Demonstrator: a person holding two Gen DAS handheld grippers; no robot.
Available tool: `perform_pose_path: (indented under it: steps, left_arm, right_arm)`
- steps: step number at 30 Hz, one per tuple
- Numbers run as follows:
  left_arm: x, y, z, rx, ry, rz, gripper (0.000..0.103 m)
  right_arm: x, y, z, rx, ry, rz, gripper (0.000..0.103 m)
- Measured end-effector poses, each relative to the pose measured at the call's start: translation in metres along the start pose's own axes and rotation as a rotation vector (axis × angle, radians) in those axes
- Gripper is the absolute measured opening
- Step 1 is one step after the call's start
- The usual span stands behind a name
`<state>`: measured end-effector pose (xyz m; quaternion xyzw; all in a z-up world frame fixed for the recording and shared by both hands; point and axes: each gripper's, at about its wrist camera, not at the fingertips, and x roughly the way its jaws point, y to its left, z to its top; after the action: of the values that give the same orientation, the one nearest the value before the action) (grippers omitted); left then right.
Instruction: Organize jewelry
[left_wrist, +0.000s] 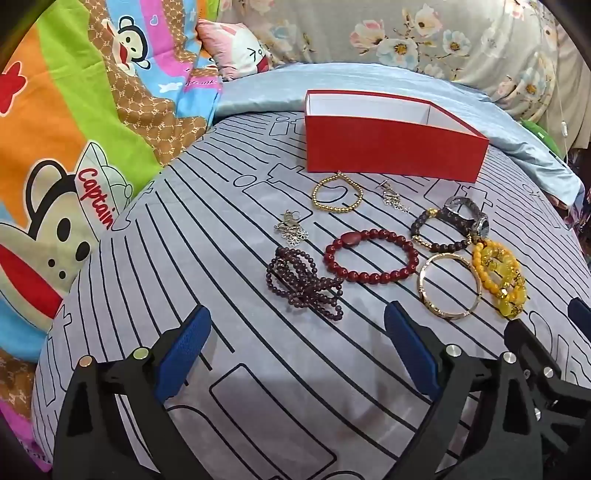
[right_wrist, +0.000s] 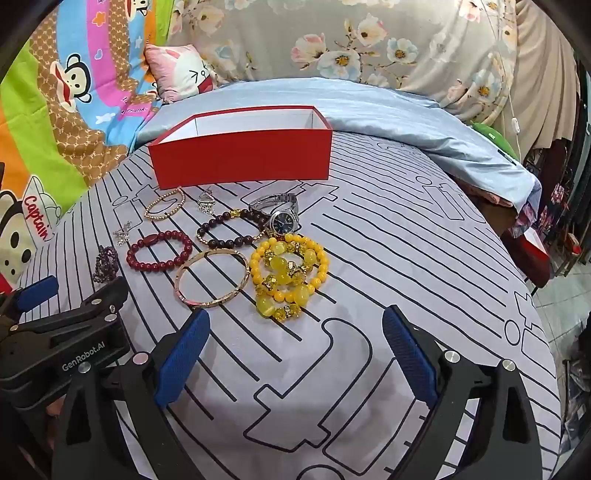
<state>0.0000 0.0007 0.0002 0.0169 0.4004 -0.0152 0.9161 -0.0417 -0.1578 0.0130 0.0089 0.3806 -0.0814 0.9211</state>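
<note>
Bracelets (right_wrist: 288, 272), watch (right_wrist: 277, 214) crowd quilt (right_wrist: 406, 258) before red box (right_wrist: 242, 157); both hand-held grippers (left_wrist: 297, 350) (right_wrist: 295, 350) released, empty.

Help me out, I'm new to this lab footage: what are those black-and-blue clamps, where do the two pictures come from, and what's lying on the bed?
Each clamp is a hand-held two-finger gripper with a camera looking along its fingers. One picture comes from the left gripper, the other from the right gripper. Both are open and hold nothing. On the striped sheet lie a red box, open on top, a watch, a yellow bead bracelet, a red bead bracelet, a gold bangle and other bracelets.
</note>
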Motion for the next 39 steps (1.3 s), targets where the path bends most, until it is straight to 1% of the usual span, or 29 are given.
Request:
perform_pose_path:
  steps: [4,6,7,9,16,25,39]
  left_arm:
    - [0.0003,0.0027,0.0006,0.004,-0.004,-0.012,0.090]
    - [0.0034,0.0027,0.0034,0.013,0.007,0.004,0.090]
    - [0.0012,-0.0030,0.0018,0.019,0.002,0.017,0.090]
    - [-0.0005,-0.0024,0.0003,0.018,-0.004,0.022,0.090]
    - [0.0004,-0.0013,-0.0001,0.022,-0.002,0.014,0.090]
    - [0.0026,-0.0041,-0.0010,0.035,0.012,0.028,0.093]
    - [0.0000,-0.0040,-0.0014,0.033,-0.005,0.019,0.093]
  right_arm:
    - [-0.0001,0.0019,0.0009,-0.003,0.005,0.000,0.091]
    - [-0.0015,0.0018,0.0009,-0.001,-0.002,0.003,0.091]
    - [0.0007,-0.0010,-0.0008,-0.003,-0.007,0.003,0.091]
    - [-0.0018,-0.0023,-0.0011,-0.006,-0.010,0.003,0.091]
    - [-0.0013,0.0011,-0.0004,-0.006,-0.006,0.000,0.091]
    - [-0.0011,0.0007,-0.0004,-0.005,-0.005,-0.001,0.091]
    - [-0.0006,-0.0002,-0.0002,0.007,-0.006,-0.005,0.091]
